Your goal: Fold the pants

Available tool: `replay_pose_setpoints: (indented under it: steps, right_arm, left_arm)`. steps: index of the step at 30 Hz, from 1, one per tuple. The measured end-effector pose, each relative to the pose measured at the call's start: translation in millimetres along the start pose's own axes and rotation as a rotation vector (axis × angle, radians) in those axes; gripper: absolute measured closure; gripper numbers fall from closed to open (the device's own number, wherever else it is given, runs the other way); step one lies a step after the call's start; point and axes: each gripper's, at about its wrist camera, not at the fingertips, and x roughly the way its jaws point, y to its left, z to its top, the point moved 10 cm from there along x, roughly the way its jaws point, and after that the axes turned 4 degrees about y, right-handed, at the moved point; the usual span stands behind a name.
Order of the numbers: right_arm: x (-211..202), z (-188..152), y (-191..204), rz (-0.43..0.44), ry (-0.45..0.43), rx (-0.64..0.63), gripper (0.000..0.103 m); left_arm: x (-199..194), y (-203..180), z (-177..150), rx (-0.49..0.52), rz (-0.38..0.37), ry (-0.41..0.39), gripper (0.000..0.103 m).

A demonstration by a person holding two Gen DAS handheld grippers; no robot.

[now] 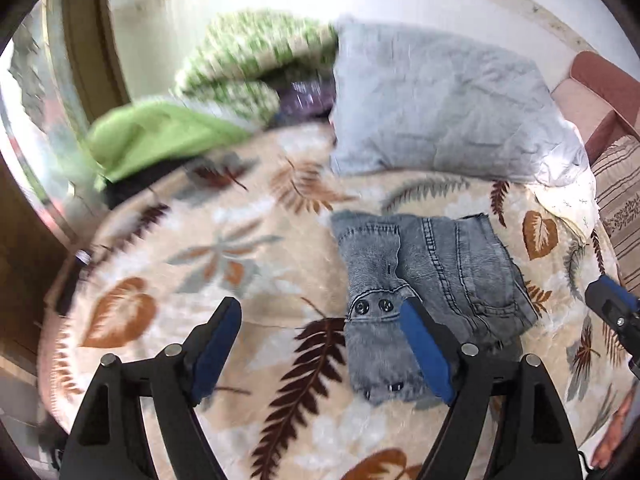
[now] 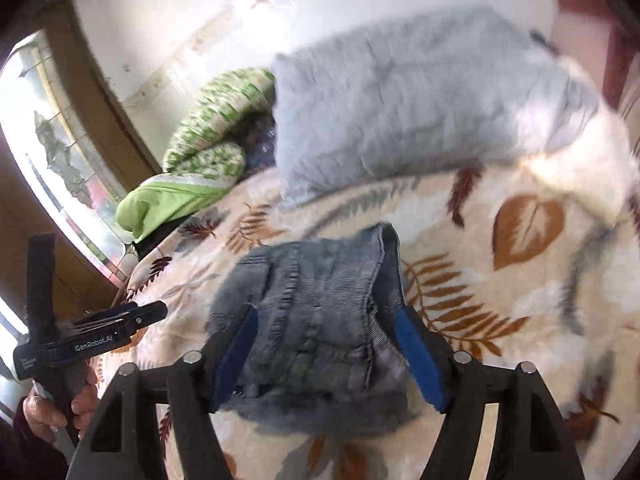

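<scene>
Left wrist view: my left tongs (image 1: pixel 320 334) and right tongs (image 2: pixel 326 344) gape wide, empty; folded grey-blue denim pants (image 1: pixel 432 264) at one o'clock look soft, floppy—I'd pinch the thick waistband.

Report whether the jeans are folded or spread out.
Folded: the jeans lie as a compact layered bundle on the leaf-print blanket, waistband buttons on top, no legs stretched out.

1. One pair of folded grey denim pants (image 1: pixel 432 276).
2. One grey pillow (image 1: pixel 436 104).
3. One leaf-patterned blanket (image 1: pixel 224 248).
4. Two green cloths: one patterned (image 1: pixel 248 60), one plain (image 1: pixel 156 136).
5. Two tongs: left (image 1: pixel 320 344), right (image 2: pixel 328 356).
</scene>
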Motion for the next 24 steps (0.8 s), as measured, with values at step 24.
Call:
replay_pose_setpoints:
  steps: [24]
  right_arm:
    - [-154.3,-36.1,95.3,0.002,-0.180,-0.083,0.018]
  left_arm:
    - [-201.6,19.5,-34.7,-0.013,0.079,-0.302,0.020]
